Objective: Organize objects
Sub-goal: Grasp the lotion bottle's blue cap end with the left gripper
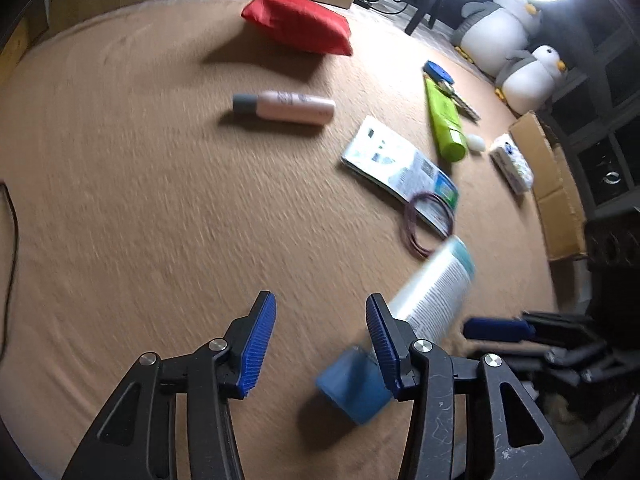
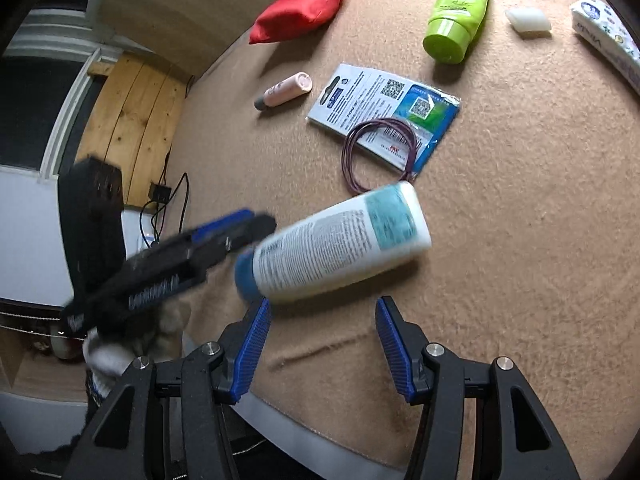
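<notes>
Left wrist view: left gripper [image 1: 320, 340] with jaws apart and nothing between them, above the tan blanket [image 1: 140, 200]. White bottle [image 1: 434, 292] with blue cap lies blurred just beyond the right finger. Past the bottle lie a purple cord [image 1: 426, 224] overlapping a leaflet [image 1: 396, 164], then a green tube [image 1: 444, 120]; a pink bottle [image 1: 286, 107] and red pouch [image 1: 298, 24] lie farther off to the left.

Right wrist view: right gripper [image 2: 322, 350] with jaws apart, empty. White bottle [image 2: 340, 244] lies on its side just ahead of the fingertips, cap toward the blurred left gripper [image 2: 224, 232]. Beyond the bottle: purple cord [image 2: 378, 152], leaflet [image 2: 384, 108], green tube [image 2: 456, 16], red pouch [image 2: 300, 8].
</notes>
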Tool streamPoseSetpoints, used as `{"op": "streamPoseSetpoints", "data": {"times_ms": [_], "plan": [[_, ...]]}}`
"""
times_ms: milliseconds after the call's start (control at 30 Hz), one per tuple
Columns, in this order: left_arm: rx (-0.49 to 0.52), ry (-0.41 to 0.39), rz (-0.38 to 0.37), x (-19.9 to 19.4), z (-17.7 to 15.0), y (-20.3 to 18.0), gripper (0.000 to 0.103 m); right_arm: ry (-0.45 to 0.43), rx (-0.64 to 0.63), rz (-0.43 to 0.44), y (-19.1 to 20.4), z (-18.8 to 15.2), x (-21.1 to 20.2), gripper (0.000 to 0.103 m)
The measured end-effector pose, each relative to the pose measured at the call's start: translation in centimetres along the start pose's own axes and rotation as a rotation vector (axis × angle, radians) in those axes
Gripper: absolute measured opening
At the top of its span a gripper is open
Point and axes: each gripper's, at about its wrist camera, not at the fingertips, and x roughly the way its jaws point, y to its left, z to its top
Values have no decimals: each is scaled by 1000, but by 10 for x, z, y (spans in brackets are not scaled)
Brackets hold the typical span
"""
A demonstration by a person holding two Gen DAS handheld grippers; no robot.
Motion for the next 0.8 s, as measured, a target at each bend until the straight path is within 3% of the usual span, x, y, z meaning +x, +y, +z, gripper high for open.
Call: {"op": "streamPoseSetpoints", "data": {"times_ms": [100,167,233,333,533,800], "plan": [[-15,27,-71,-3,-10,-6,53,-2,9,12,0,3,2,51],[0,42,-112,-4,-19,-16,67,-3,20,14,-2,3,1,52],[37,37,-88,-4,-28,-27,68,-2,42,25,-5,3,2,52],[70,66,-130,0,-39,-39,68,4,70,38,-11,1,2,53],[127,78,-134,6,-49,-61,66,11,77,52,-8,-6,2,53],[129,79,-141,14,-46,-69,55,21,51,19,-1,-12,11,53]]}}
